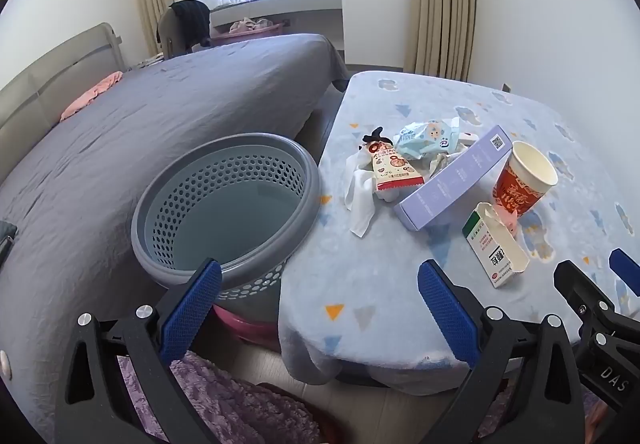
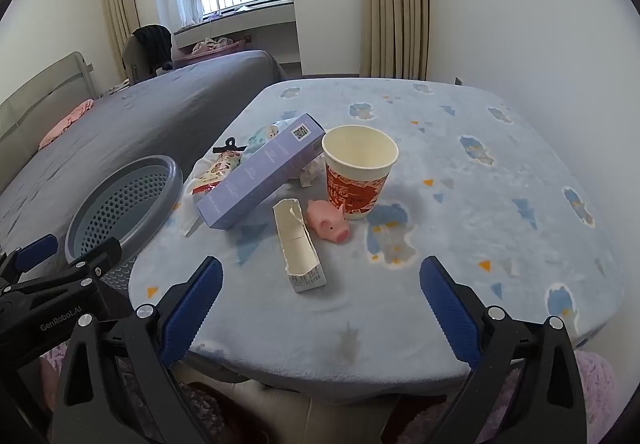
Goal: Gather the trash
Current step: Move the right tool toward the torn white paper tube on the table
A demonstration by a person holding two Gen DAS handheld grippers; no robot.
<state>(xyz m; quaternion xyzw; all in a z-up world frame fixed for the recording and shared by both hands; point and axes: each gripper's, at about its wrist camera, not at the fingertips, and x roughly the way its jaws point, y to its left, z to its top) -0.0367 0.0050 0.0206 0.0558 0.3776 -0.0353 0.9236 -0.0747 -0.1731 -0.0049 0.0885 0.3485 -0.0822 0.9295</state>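
Observation:
Trash lies on a table under a pale blue cloth point(image 2: 460, 204): a red paper cup point(image 2: 358, 172), a long lilac box point(image 2: 260, 172), a torn white carton point(image 2: 300, 248), a snack packet point(image 1: 394, 168), a crumpled blue wrapper point(image 1: 424, 136) and white tissue point(image 1: 362, 200). A pink toy pig point(image 2: 330, 222) lies beside the cup. A grey perforated bin point(image 1: 228, 208) stands left of the table. My left gripper point(image 1: 320, 308) hangs open over the gap between bin and table edge. My right gripper point(image 2: 322, 308) stands open over the table's near edge, short of the carton. Neither holds anything.
A bed with a grey cover point(image 1: 160, 112) fills the left side behind the bin. A purple fluffy rug point(image 1: 224, 396) lies on the floor below. The wall point(image 2: 540, 24) runs close along the table's right side. Curtains and a window stand at the back.

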